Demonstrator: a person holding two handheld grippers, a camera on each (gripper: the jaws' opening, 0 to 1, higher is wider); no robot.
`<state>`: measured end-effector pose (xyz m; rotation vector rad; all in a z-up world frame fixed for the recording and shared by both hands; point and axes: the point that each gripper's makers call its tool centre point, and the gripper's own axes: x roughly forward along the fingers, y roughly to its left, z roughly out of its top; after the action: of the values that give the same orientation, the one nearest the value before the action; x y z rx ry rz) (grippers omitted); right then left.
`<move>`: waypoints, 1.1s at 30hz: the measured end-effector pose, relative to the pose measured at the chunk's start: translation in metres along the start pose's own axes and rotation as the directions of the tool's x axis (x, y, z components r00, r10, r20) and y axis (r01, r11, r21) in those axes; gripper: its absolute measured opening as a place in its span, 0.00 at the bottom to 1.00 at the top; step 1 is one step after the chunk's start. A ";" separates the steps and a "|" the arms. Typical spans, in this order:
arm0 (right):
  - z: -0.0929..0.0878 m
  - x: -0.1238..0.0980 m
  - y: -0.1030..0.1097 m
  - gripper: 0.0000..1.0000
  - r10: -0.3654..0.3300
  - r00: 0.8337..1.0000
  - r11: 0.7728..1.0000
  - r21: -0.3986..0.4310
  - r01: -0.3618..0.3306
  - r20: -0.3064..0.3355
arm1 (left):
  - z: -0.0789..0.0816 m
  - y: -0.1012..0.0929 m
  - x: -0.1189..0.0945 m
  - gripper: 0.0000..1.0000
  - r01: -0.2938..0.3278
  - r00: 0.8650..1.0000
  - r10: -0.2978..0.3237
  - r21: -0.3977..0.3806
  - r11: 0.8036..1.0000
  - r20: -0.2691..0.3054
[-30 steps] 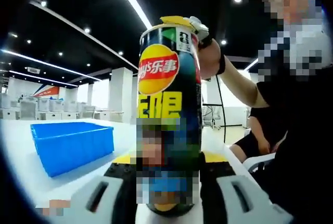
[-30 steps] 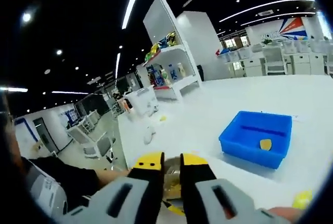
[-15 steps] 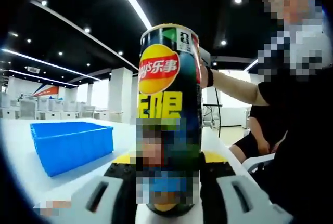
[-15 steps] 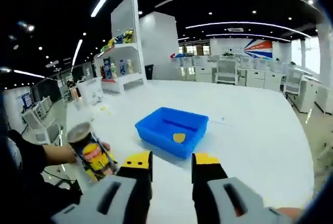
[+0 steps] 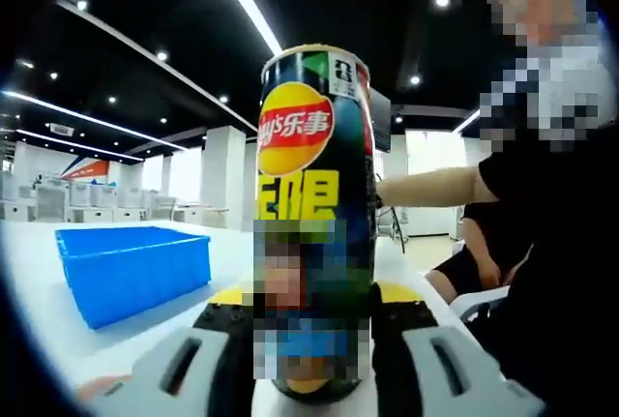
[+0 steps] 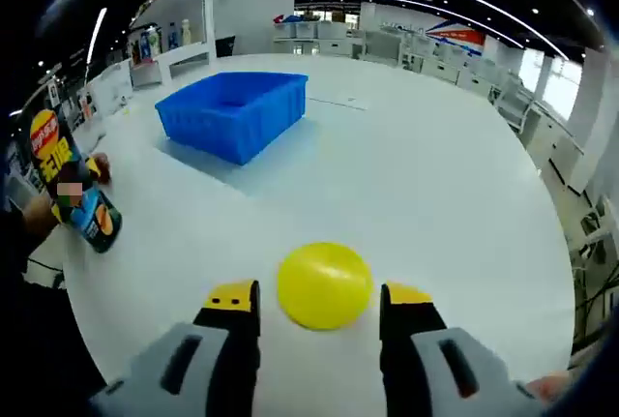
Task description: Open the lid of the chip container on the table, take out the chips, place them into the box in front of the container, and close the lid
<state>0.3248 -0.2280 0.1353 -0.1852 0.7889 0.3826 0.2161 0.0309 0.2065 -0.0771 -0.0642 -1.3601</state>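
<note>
The chip container (image 5: 314, 214), a tall dark can with a yellow and red logo, stands between the jaws of my left gripper (image 5: 314, 309), which is shut on its lower part. Its top rim carries no lid. The same chip container (image 6: 66, 185) appears tilted at the far left of the right gripper view. My right gripper (image 6: 319, 303) is open, low over the table. A round yellow lid (image 6: 324, 284) lies flat between its jaws. The blue box (image 6: 232, 112) sits farther out on the table; in the left gripper view the blue box (image 5: 131, 267) is left of the can.
The white table (image 6: 435, 185) stretches wide around the lid and curves off at the right. A person (image 5: 551, 214) sits right of the can, one forearm (image 5: 426, 185) reaching behind it. Shelves with goods (image 6: 179, 6) stand beyond the table.
My right gripper left the top of the can, opened, and swung over to the table, where the yellow lid now lies between its jaws. The left gripper has kept the can still.
</note>
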 end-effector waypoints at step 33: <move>0.143 -0.104 0.076 0.42 0.186 0.921 0.977 0.033 -0.210 0.342 | 0.000 0.004 -0.001 0.45 -0.003 1.000 0.003 0.006 1.000 0.007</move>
<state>0.3208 -0.1434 0.3079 0.0275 0.4801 0.5617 0.2193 0.0331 0.2064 -0.0767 -0.0745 -1.3567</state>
